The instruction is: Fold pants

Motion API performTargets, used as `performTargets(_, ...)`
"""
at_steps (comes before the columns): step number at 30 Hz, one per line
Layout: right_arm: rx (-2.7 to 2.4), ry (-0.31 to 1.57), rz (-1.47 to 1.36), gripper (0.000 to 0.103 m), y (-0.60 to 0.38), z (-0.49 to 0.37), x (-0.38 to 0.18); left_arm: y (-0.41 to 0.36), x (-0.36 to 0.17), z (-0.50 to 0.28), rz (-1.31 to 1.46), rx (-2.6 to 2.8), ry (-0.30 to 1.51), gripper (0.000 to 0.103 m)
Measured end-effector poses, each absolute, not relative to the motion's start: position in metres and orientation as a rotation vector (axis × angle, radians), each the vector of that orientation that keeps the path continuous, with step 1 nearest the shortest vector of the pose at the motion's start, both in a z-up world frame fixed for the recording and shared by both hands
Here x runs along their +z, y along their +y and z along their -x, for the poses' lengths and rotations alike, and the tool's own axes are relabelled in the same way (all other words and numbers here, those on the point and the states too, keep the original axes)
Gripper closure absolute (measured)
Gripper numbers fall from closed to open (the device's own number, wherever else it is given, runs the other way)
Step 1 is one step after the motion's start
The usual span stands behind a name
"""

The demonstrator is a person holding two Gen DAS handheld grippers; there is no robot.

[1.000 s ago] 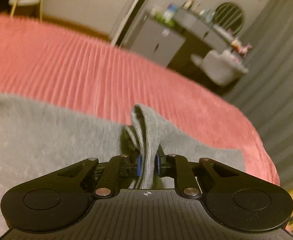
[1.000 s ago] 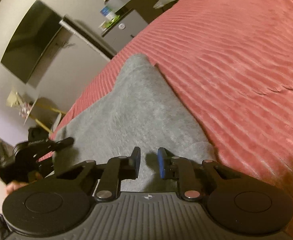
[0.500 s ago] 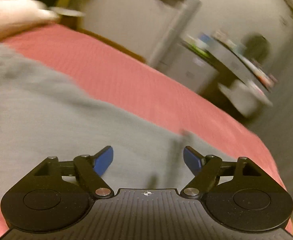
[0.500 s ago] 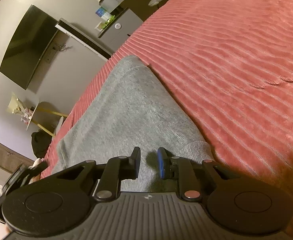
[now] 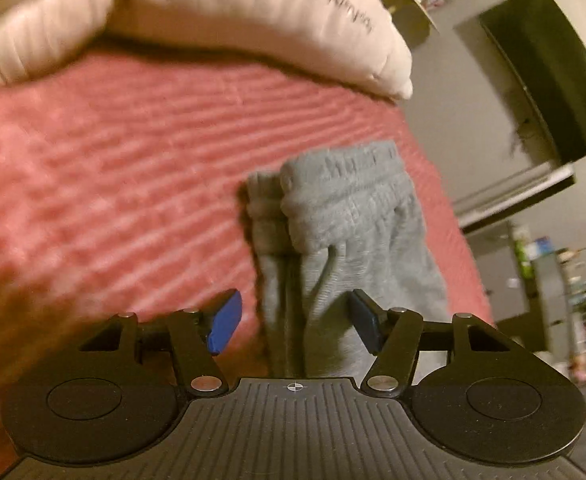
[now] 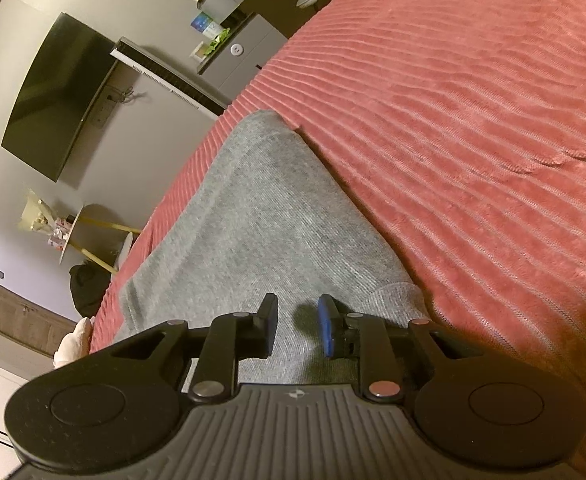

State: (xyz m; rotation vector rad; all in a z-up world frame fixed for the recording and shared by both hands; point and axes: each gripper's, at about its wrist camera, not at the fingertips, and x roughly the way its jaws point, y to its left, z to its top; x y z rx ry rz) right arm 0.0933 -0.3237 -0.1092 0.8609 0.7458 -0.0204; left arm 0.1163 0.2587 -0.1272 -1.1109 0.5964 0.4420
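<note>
Pants (image 5: 345, 216) folded lengthwise on bedspread (image 5: 113, 168), waistband doubled. Left gripper (image 5: 293, 322) spread wide, empty. Right gripper (image 6: 297, 330) narrowly parted, nothing pinched. Crosswise folds likely left.

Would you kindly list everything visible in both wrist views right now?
pants: one pair, grey, flat on the bedspread; elastic waistband end seen in the left wrist view
bedspread: one, ribbed coral red, covering the bed
pillow: one, cream with dark lettering, at the bed's far end
television: one, black, on the wall
cabinet: one, grey, by the wall, small items on top
side table: one, round, gold legs, by the wall
left tongs: one, black with blue pads, open astride the pants
right tongs: one, black with blue pads, narrowly parted above the pants
</note>
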Motion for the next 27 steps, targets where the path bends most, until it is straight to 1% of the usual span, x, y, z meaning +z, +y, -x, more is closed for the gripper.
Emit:
performTargets(6,-0.024,0.749,-0.854,0.081,-0.322,-0.094,-0.109,0.282,-0.145,-0.133,1.181,0.371,0.546,0.037)
performTargets(8,-0.025,0.749,-0.855,0.081,-0.322,-0.094,-0.109,0.289,-0.144,-0.132,1.234,0.336,0.503,0.031)
performTargets(9,-0.025,0.749,-0.858,0.081,-0.322,-0.094,-0.110,0.293,-0.147,-0.126,1.254,0.311,0.469,0.030)
performTargets(10,-0.025,0.748,-0.860,0.081,-0.322,-0.094,-0.110,0.291,-0.148,-0.124,1.241,0.294,0.447,0.027)
performTargets(11,-0.026,0.749,-0.860,0.081,-0.322,-0.095,-0.110,0.291,-0.147,-0.124,1.213,0.292,0.447,0.026)
performTargets(12,-0.028,0.750,-0.859,0.081,-0.322,-0.095,-0.111,0.292,-0.147,-0.134,1.185,0.308,0.479,0.027)
performTargets(13,-0.030,0.752,-0.854,0.081,-0.321,-0.096,-0.110,0.291,-0.147,-0.140,1.154,0.327,0.510,0.031)
performTargets(15,-0.032,0.757,-0.842,0.081,-0.319,-0.097,-0.110,0.290,-0.145,-0.151,1.123,0.332,0.530,0.033)
performTargets(16,-0.033,0.759,-0.838,0.081,-0.319,-0.098,-0.110,0.291,-0.145,-0.156,1.120,0.341,0.545,0.045)
performTargets(17,-0.033,0.759,-0.836,0.081,-0.319,-0.098,-0.109,0.292,-0.145,-0.158,1.120,0.357,0.557,0.064)
performTargets(18,-0.033,0.759,-0.837,0.081,-0.319,-0.098,-0.109,0.291,-0.143,-0.159,1.118,0.361,0.555,0.067)
performTargets(20,-0.033,0.757,-0.841,0.081,-0.319,-0.098,-0.109,0.284,-0.134,-0.158,1.058,0.369,0.534,0.076)
performTargets(23,-0.036,0.756,-0.836,0.081,-0.318,-0.098,-0.109,0.252,-0.094,-0.160,0.757,0.359,0.514,0.079)
performTargets(27,-0.035,0.759,-0.829,0.081,-0.316,-0.099,-0.109,0.200,-0.041,-0.157,0.498,0.269,0.445,0.082)
